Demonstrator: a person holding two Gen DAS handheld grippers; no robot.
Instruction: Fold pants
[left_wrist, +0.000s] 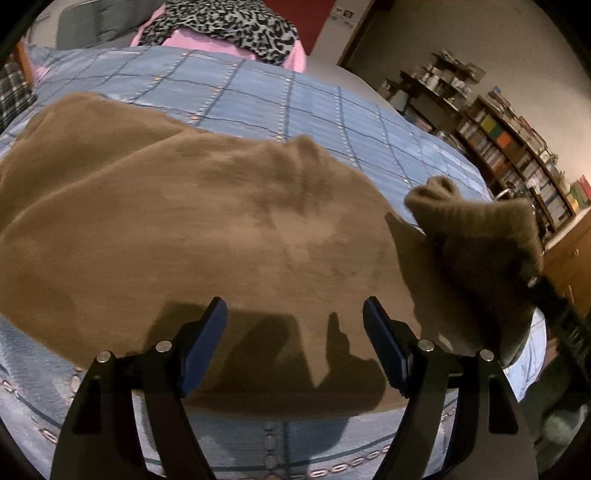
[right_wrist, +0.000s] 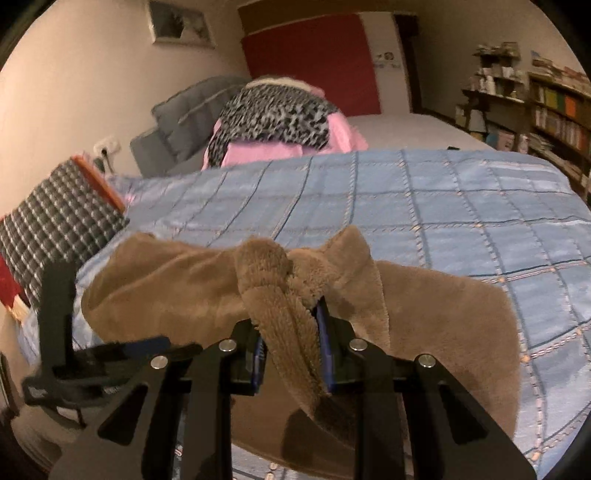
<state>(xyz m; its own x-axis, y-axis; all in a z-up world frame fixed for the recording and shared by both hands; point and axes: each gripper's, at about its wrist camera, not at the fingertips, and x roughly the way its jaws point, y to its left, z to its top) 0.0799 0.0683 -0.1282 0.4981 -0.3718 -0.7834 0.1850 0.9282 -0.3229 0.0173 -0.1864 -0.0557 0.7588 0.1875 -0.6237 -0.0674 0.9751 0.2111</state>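
Note:
Brown fleece pants (left_wrist: 192, 236) lie spread on a blue checked bedspread (left_wrist: 258, 96). My left gripper (left_wrist: 295, 321) is open and empty, just above the near edge of the pants. My right gripper (right_wrist: 290, 325) is shut on a bunched end of the pants (right_wrist: 280, 295) and holds it lifted above the bed. That lifted end and the right gripper show at the right of the left wrist view (left_wrist: 476, 243). The left gripper shows at the left edge of the right wrist view (right_wrist: 92, 354).
A pile of leopard-print and pink clothes (right_wrist: 273, 122) and a grey jacket (right_wrist: 184, 110) lie at the far side of the bed. A checked cushion (right_wrist: 55, 225) sits at the left. Bookshelves (left_wrist: 517, 158) stand along the right wall.

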